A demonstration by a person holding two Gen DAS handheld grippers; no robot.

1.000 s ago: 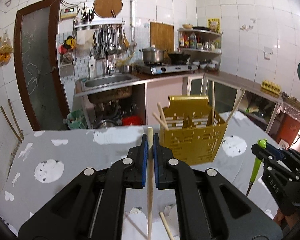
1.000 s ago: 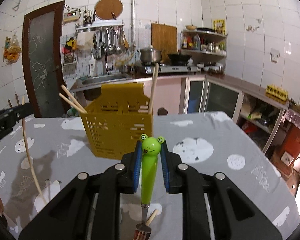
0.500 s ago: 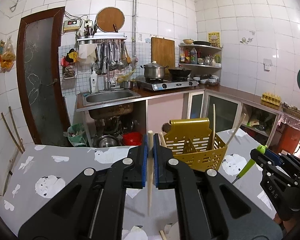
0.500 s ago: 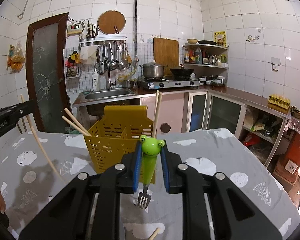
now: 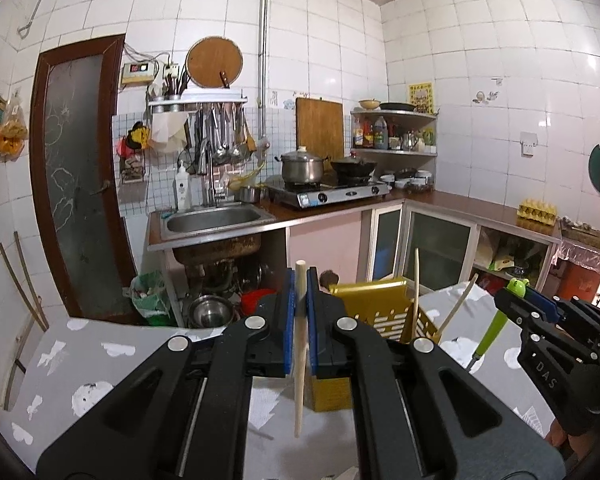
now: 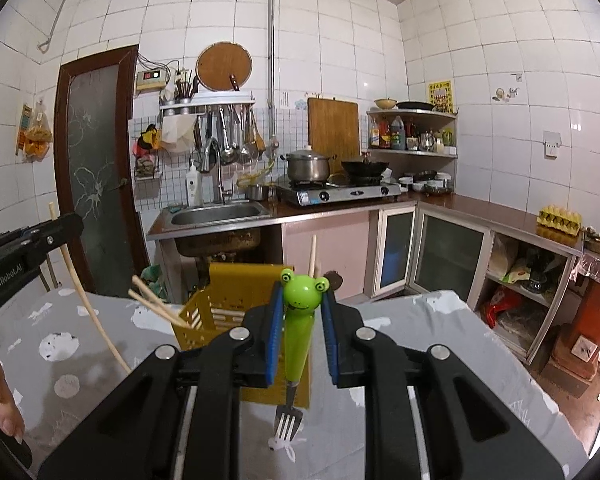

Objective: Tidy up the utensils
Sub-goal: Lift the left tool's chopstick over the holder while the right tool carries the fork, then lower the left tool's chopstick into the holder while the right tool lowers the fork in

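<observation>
My left gripper (image 5: 300, 292) is shut on a wooden chopstick (image 5: 299, 360) that hangs upright, raised above the table. My right gripper (image 6: 300, 300) is shut on a green frog-handled fork (image 6: 298, 336), tines down, held above the table. A yellow slotted utensil basket (image 5: 374, 308) stands on the table just behind both grippers; it also shows in the right wrist view (image 6: 220, 316). It holds several chopsticks (image 6: 156, 306). The right gripper shows at the right of the left wrist view (image 5: 540, 316), the left gripper at the left of the right wrist view (image 6: 24, 248).
The table wears a grey cloth with white prints (image 6: 440, 328). Behind it are a sink (image 5: 212, 220), a stove with pots (image 5: 328, 192), cabinets and a dark door (image 5: 80, 168). A loose chopstick end (image 5: 350, 473) lies on the cloth near me.
Both grippers have risen with their utensils, so the basket sits lower in both views and the fork and chopstick hang clear of the cloth.
</observation>
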